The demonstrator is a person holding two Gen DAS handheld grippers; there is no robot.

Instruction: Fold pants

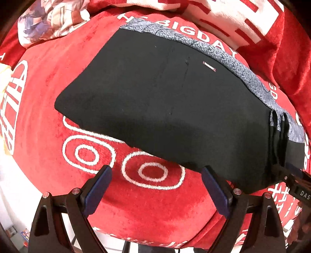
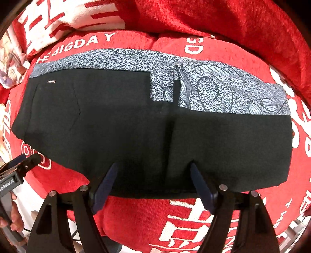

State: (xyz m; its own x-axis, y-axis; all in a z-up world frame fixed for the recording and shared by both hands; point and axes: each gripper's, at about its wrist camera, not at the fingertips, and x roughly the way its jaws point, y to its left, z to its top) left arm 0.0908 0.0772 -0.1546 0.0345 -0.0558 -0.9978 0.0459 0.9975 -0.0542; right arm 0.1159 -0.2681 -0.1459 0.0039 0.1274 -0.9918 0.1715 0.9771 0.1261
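Black pants (image 1: 155,101) with a grey patterned panel (image 1: 229,58) lie flat on the red blanket (image 1: 48,97); they also show in the right wrist view (image 2: 116,126), patterned panel (image 2: 213,91) along the far edge. My left gripper (image 1: 156,173) is open and empty, just in front of the pants' near edge. My right gripper (image 2: 153,171) is open, its fingertips over the near edge of the pants, holding nothing. The right gripper shows at the right edge of the left wrist view (image 1: 291,175); the left gripper shows at the left of the right wrist view (image 2: 21,165).
The red blanket (image 2: 194,223) with white lettering covers the surface. Bunched red and white bedding (image 1: 243,17) lies behind the pants. A printed cushion (image 1: 48,21) sits at the far left. A hand (image 2: 13,218) holds the left gripper.
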